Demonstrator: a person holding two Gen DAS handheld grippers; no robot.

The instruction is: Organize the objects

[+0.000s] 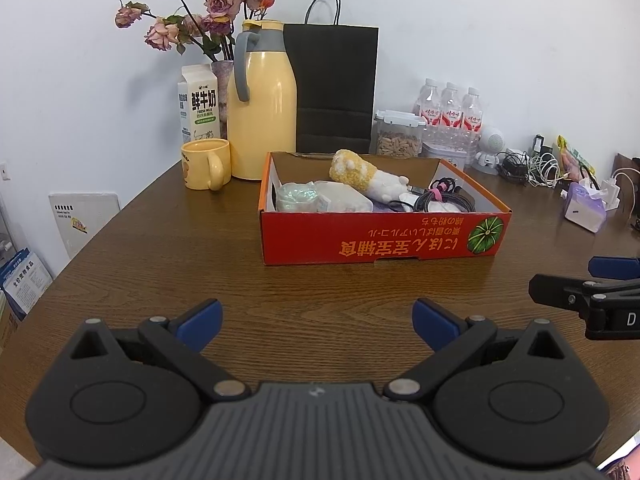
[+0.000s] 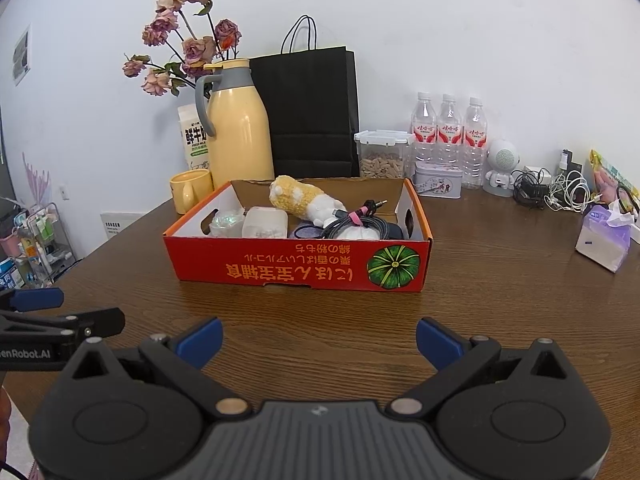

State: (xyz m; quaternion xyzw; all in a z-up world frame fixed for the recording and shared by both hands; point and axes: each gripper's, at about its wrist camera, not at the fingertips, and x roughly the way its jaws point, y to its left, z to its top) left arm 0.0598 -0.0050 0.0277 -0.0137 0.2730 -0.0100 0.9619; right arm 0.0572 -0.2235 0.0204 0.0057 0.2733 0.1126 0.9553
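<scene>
Left gripper (image 1: pixel 318 322): black plastic linkage arms, blue finger pads (image 1: pixel 200 322), silver pivot screws, grey ribbed base plate, two round black discs. Right gripper (image 2: pixel 319 340): identical build, blue pads (image 2: pixel 200 338). White lettering "enRobot.AI" on the left gripper's side in the right wrist view.

Open red box (image 2: pixel 298 266) (cluttered) on table (image 2: pixel 480 300)

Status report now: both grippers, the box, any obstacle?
Left gripper open, empty. Right gripper open, empty. Red cardboard box ahead, holding plush toy and coiled cable. Bare table between.
</scene>
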